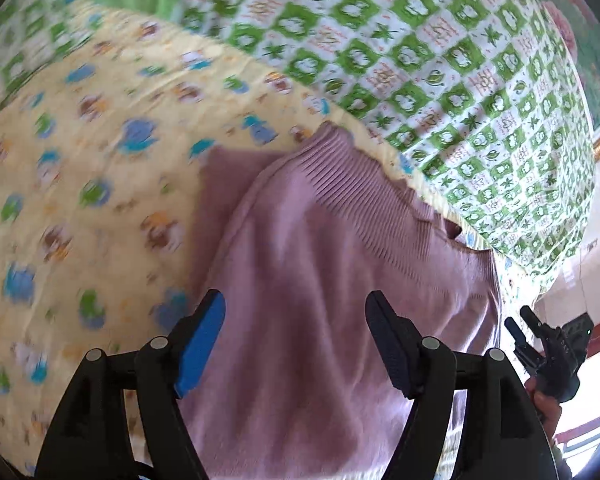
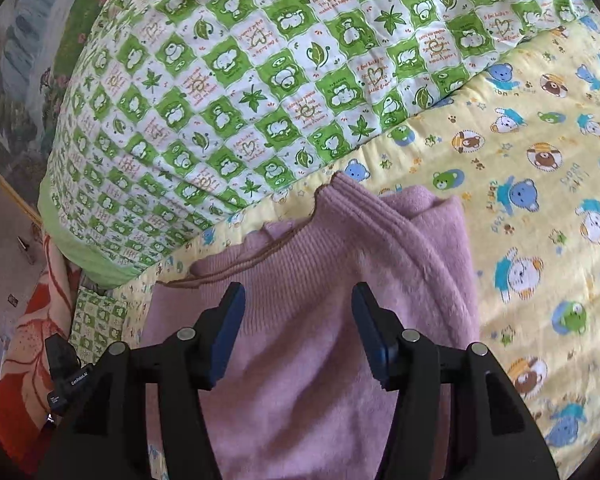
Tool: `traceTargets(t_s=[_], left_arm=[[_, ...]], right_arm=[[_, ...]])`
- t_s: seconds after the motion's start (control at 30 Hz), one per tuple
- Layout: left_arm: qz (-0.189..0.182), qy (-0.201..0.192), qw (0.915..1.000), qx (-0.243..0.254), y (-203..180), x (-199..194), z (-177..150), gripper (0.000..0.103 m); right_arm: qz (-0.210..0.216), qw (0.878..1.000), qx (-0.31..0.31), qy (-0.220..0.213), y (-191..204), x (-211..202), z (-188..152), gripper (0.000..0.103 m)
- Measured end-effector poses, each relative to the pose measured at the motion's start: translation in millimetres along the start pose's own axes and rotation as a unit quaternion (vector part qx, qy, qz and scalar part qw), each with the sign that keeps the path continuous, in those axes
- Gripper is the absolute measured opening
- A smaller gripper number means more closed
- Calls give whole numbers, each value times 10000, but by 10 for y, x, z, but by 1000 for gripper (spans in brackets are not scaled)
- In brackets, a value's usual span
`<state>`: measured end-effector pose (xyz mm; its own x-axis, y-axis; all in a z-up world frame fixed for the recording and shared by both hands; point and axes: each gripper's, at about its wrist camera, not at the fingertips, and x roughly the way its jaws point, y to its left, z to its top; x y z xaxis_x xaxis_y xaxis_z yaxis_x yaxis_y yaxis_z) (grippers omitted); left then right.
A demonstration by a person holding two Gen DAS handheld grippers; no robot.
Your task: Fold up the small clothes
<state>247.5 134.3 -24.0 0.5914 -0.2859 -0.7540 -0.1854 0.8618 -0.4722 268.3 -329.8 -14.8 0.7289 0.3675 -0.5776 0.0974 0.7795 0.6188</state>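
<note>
A mauve knitted sweater with a ribbed band lies partly folded on a yellow sheet printed with cartoon bears. My left gripper hovers over the sweater's middle, its jaws wide open and nothing pinched between the pads. In the right wrist view the same sweater shows one side folded over along its right edge. My right gripper hangs above it, also open and empty. The right gripper appears small at the sweater's right edge in the left wrist view, held by a hand.
A quilt in green and white checks is bunched up behind the sweater, and it fills the top right of the left wrist view as the quilt. The bed's edge and floor lie to the left. An orange flowered cloth hangs there.
</note>
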Motion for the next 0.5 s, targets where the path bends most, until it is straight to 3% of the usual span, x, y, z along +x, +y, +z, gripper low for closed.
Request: traceTargets(t_s=[0.2, 0.5], left_arm=[[372, 90, 9960, -803, 541, -330, -491, 78], [87, 569, 9839, -1692, 828, -242, -951, 81]], right_arm=[[-100, 9993, -78, 359, 116, -205, -462, 58], [-278, 9975, 302, 576, 12, -371, -963, 58]])
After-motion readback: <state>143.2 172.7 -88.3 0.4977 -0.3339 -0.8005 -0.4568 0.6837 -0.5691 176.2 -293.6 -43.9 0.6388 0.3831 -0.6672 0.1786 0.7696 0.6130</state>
